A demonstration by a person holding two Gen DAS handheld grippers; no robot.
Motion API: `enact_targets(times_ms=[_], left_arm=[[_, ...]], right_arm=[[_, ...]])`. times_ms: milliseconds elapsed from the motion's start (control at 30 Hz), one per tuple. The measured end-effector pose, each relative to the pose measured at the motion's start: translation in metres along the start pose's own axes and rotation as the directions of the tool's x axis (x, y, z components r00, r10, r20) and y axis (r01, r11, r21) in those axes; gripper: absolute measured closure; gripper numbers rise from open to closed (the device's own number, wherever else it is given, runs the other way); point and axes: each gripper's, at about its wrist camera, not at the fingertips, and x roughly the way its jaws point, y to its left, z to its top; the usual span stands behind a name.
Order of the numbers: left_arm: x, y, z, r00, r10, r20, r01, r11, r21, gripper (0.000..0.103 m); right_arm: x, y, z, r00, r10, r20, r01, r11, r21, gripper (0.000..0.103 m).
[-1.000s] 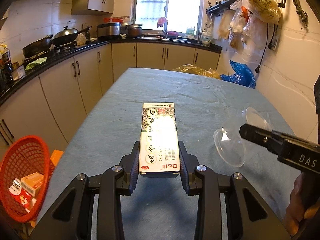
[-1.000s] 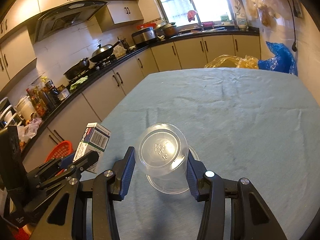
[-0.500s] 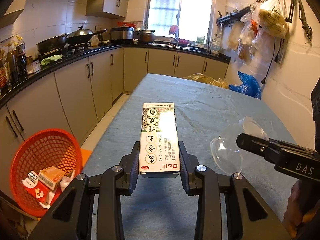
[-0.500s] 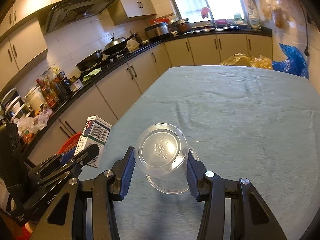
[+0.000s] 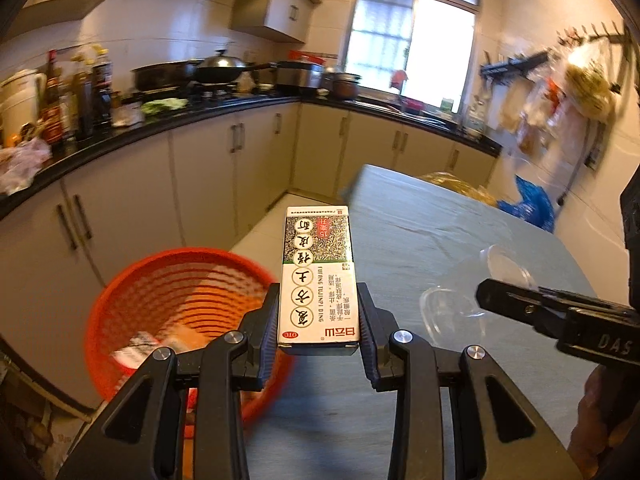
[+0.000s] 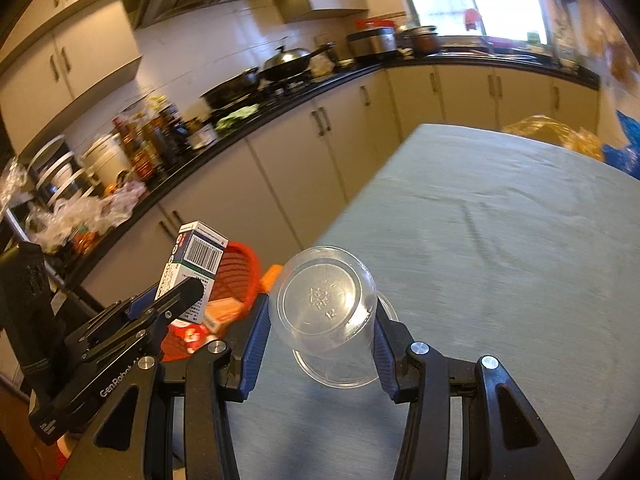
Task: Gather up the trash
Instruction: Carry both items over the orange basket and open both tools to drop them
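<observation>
Orange mesh plastic basket [image 5: 180,300] now sits larger at lower left. Left gripper [image 5: 319,320] jaws pinch the printed cardboard carton [image 5: 317,276]; right gripper [image 6: 320,320] jaws pinch the clear plastic cup [image 6: 324,308]. Both loads are nearing disposal, clear of the grey bench [image 6: 500,240].

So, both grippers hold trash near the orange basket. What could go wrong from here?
1. The box sticks far out of the left gripper, held only at its near end; it could tip or slip out.
2. The clear cup in the right gripper is thin plastic; it may deform and pop free.
3. The orange basket sits beside the table, so an early release could miss it.
</observation>
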Motion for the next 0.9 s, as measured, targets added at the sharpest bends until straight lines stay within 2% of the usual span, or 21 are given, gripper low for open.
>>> enact_targets(times_ms=[167, 467, 900], left_arm=[[-0.009, 0.049, -0.004, 0.997, 0.081, 0.004, -0.081, 0.995, -0.053, 0.070], [-0.009, 0.108, -0.014, 0.990, 0.141, -0.025, -0.144, 0.982, -0.126, 0.070], [0.015, 0.114, -0.026, 0.987, 0.137, -0.081, -0.145, 0.984, -0.104, 0.070]], right_arm=[[0.019, 0.037, 0.007, 0.998, 0.052, -0.021, -0.053, 0.997, -0.051, 0.052], [0.065, 0.092, 0.019, 0.989, 0.127, -0.074, -0.133, 0.988, -0.079, 0.052], [0.127, 0.104, 0.028, 0.984, 0.125, -0.130, -0.130, 0.991, -0.034, 0.051]])
